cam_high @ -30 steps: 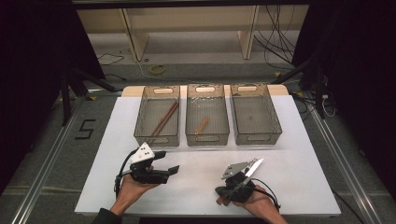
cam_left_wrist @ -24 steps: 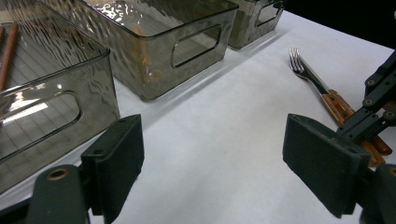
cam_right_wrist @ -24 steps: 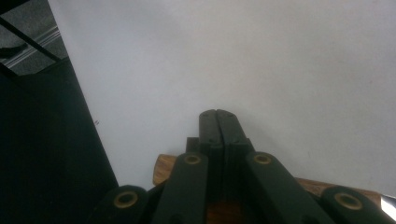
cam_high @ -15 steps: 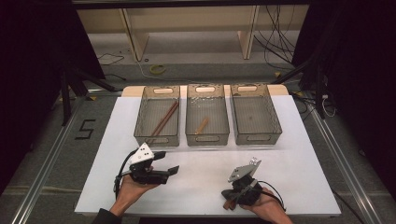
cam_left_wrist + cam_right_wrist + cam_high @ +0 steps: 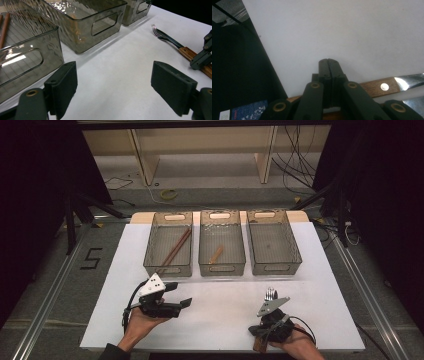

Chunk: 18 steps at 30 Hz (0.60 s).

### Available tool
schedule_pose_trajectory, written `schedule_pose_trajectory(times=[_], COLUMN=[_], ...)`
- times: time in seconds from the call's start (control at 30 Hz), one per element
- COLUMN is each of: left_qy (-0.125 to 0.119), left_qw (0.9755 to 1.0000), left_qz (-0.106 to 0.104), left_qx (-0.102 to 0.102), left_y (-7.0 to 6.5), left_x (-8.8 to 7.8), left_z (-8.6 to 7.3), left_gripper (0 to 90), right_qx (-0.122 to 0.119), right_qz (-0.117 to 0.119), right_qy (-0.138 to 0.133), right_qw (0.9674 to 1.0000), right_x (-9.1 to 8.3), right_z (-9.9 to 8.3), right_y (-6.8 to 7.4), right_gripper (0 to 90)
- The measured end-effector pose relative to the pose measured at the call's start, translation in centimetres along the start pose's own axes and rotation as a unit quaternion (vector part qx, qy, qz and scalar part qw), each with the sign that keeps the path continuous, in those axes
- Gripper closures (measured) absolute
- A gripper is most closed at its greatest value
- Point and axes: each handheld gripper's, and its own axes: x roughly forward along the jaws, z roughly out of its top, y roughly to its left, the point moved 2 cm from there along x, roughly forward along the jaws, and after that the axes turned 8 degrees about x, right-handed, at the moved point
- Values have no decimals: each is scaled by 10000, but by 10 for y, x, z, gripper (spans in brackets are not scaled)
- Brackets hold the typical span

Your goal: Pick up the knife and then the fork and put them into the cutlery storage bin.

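A fork (image 5: 270, 294) with a wooden handle lies on the white table near the front right, tines pointing toward the bins. My right gripper (image 5: 257, 332) rests over its handle. In the right gripper view its jaws (image 5: 328, 62) are pressed together with nothing between the tips, and the fork handle (image 5: 374, 87) crosses underneath them. My left gripper (image 5: 181, 294) is held at the front left, open, with only bare table between its pads (image 5: 113, 85). The left gripper view also shows the fork (image 5: 170, 40) at the right, apart from my left gripper.
Three clear grey bins stand side by side at the back. The left bin (image 5: 167, 270) holds two brown sticks, the middle bin (image 5: 221, 269) a short wooden piece, and the right bin (image 5: 295, 252) nothing. The table's front edge (image 5: 210, 349) runs just below both hands.
My right hand has slid to the right along the front edge. The fork under it has swung from pointing up-right to pointing nearly straight away. The left gripper has stayed put.
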Motion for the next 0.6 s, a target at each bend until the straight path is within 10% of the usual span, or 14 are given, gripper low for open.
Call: schedule_pose_trajectory(times=[0.6], left_qy=[-2], left_qw=[10000], left_qz=[-3], left_qx=[-12], left_y=[-1], left_x=[0], left_z=[0], left_gripper=[211], right_qx=[230], right_qz=[-51], right_qy=[136], right_qw=[9996], right_x=[-20], right_z=[-18], right_y=[-18], right_gripper=[900])
